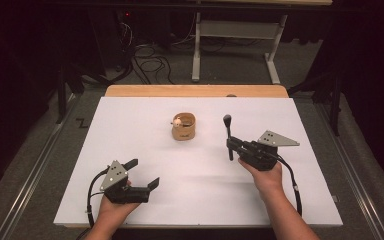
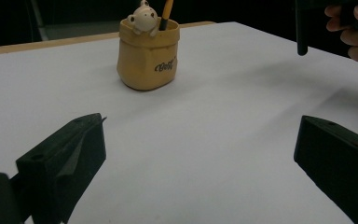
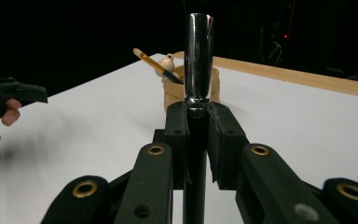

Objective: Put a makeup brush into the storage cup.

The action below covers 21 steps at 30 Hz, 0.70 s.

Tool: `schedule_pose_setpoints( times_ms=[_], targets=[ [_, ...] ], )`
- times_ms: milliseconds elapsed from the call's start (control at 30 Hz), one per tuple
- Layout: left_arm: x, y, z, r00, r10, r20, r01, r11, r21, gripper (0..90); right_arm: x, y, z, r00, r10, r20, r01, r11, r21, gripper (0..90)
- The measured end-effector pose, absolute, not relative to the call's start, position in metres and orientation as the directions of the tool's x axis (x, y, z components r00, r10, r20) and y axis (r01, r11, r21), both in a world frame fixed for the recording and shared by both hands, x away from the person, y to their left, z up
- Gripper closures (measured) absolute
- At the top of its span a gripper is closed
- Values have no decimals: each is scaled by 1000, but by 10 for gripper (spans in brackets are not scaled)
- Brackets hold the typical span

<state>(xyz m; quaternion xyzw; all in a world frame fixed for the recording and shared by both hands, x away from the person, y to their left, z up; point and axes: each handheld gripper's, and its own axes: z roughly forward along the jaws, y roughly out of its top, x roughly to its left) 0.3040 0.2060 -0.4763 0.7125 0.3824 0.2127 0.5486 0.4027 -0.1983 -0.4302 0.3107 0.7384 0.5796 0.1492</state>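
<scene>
A tan cup [image 1: 183, 127] with a small bear figure [image 2: 143, 18] on its rim stands mid-table; a thin yellow-handled brush [image 2: 166, 14] leans inside it. My right gripper [image 1: 230, 145] is shut on a black brush [image 1: 228, 135] with a silver ferrule [image 3: 198, 60], held right of the cup with its bristle end pointing away from me. In the right gripper view the jaws of my right gripper [image 3: 198, 126] clamp the handle, and the cup [image 3: 214, 81] lies beyond. My left gripper [image 1: 144, 173] is open and holds nothing, near the front left; the cup [image 2: 148, 56] sits well ahead of my left gripper [image 2: 200, 154].
A white sheet [image 1: 130, 125] covers the table, with a wooden edge [image 1: 195, 91] at the back. Beyond it are a desk frame [image 1: 235, 30] and cables on the floor [image 1: 150, 62]. The hand holding the brush [image 2: 354, 28] is at the upper right of the left gripper view.
</scene>
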Motion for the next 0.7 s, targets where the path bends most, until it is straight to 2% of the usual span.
schedule_pose_setpoints(
  times_ms=[700],
  targets=[
    [302, 208, -474, 631, 766, -125, 299, -90, 950, 4, 443, -162, -426, -756, 645, 114, 269, 146, 952, 801]
  ],
)
